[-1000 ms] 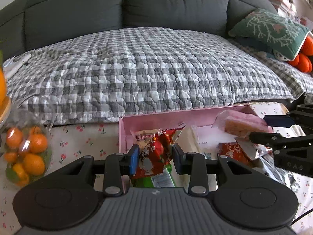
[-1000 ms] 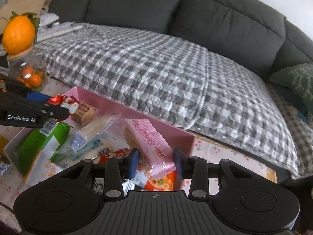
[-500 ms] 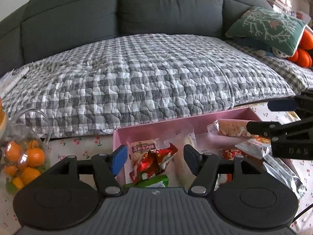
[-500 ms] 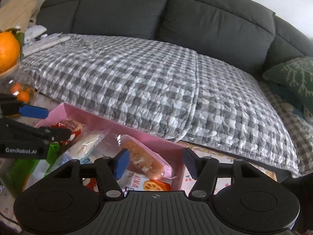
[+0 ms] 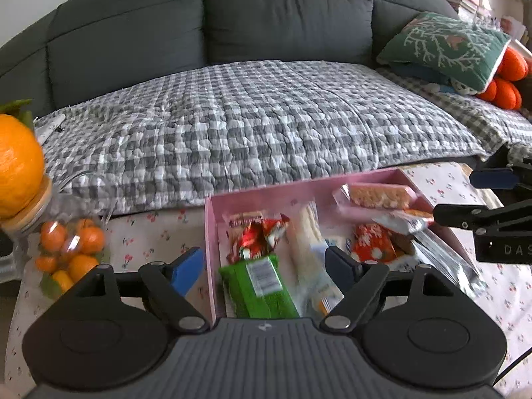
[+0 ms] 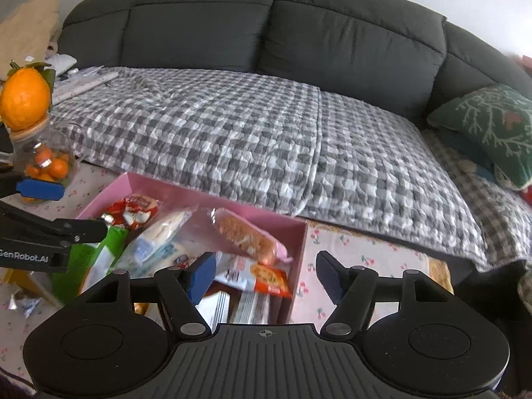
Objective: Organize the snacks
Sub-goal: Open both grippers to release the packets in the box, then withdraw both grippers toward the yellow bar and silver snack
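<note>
A pink box (image 5: pixel 266 189) (image 6: pixel 252 214) on the floral tablecloth holds several snack packets. In the left wrist view my left gripper (image 5: pixel 264 267) hovers above the box's left part, jaws opening, nothing pressed between them. Below it lie a red packet (image 5: pixel 256 236) and a green packet (image 5: pixel 259 286). In the right wrist view my right gripper (image 6: pixel 265 271) hangs over the box's right end, its jaws also opening. A pink wafer pack (image 6: pixel 247 236) (image 5: pixel 375 196) lies free in the box below. Each gripper shows in the other's view: the right gripper (image 5: pixel 475 196), the left gripper (image 6: pixel 63 209).
A glass jar of mandarins (image 5: pixel 66 249) (image 6: pixel 46 163) with a large orange (image 5: pixel 16 166) on its lid stands left of the box. Behind the table runs a dark sofa with a checked quilt (image 5: pixel 252 126) and a green cushion (image 5: pixel 445 46).
Both grippers went from shut to wide open. The left let go of the red packet, the right let go of the pink wafer pack. Both pulled back and up from the box.
</note>
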Demonstrator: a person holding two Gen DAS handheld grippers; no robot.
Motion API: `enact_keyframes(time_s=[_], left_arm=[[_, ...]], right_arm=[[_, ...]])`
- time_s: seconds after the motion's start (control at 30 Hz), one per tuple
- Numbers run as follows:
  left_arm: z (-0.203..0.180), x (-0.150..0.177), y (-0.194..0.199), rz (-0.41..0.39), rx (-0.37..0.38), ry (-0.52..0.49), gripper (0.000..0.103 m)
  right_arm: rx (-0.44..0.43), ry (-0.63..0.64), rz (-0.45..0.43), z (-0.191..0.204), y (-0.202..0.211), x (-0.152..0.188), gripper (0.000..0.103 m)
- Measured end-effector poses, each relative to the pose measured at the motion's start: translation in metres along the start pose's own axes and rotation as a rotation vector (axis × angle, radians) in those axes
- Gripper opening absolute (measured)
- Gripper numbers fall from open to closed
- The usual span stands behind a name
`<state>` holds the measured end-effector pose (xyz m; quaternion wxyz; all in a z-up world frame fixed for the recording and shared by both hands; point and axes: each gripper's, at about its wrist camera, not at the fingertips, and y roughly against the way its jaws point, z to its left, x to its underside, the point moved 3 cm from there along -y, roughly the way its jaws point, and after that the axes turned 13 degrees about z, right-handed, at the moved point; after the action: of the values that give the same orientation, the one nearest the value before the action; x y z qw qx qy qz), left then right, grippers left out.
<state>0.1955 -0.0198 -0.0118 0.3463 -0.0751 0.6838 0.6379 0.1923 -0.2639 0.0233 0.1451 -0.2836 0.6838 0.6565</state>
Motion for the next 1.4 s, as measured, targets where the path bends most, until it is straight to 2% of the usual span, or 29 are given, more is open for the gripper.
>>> enact_keyframes(time_s=[0.13, 0.4, 0.53, 0.7, 0.8, 1.07, 1.13, 1.23, 1.4], left_arm=[[-0.005, 0.01, 0.014, 0.002, 0.012, -0.002, 0.081], [-0.013, 0.031, 0.042, -0.012, 0.013, -0.027, 0.09], [-0.014, 0.044, 0.053, -0.012, 0.015, -0.02, 0.095], [-0.012, 0.059, 0.062, -0.003, -0.006, -0.002, 0.099], [-0.009, 0.067, 0.066, 0.0, -0.027, -0.002, 0.101], [0.004, 0.086, 0.069, 0.024, -0.077, 0.024, 0.102], [0.009, 0.09, 0.068, 0.023, -0.092, 0.008, 0.102], [0.021, 0.094, 0.067, 0.029, -0.131, -0.01, 0.102], [0.047, 0.105, 0.059, 0.054, -0.189, 0.008, 0.102]], right_arm=[[0.0, -0.015, -0.005, 0.003, 0.018, 0.01, 0.073], [-0.015, -0.014, -0.008, 0.019, 0.048, 0.032, 0.075], [-0.021, -0.026, -0.013, 0.026, 0.06, 0.044, 0.081], [-0.023, -0.044, -0.01, 0.038, 0.07, 0.057, 0.082], [-0.022, -0.062, -0.003, 0.044, 0.073, 0.063, 0.086], [0.016, -0.078, 0.04, 0.064, 0.071, 0.077, 0.091], [0.011, -0.114, 0.062, 0.068, 0.068, 0.08, 0.094], [-0.011, -0.217, 0.154, 0.07, 0.058, 0.082, 0.095], [-0.154, -0.366, 0.266, 0.076, 0.039, 0.087, 0.095]])
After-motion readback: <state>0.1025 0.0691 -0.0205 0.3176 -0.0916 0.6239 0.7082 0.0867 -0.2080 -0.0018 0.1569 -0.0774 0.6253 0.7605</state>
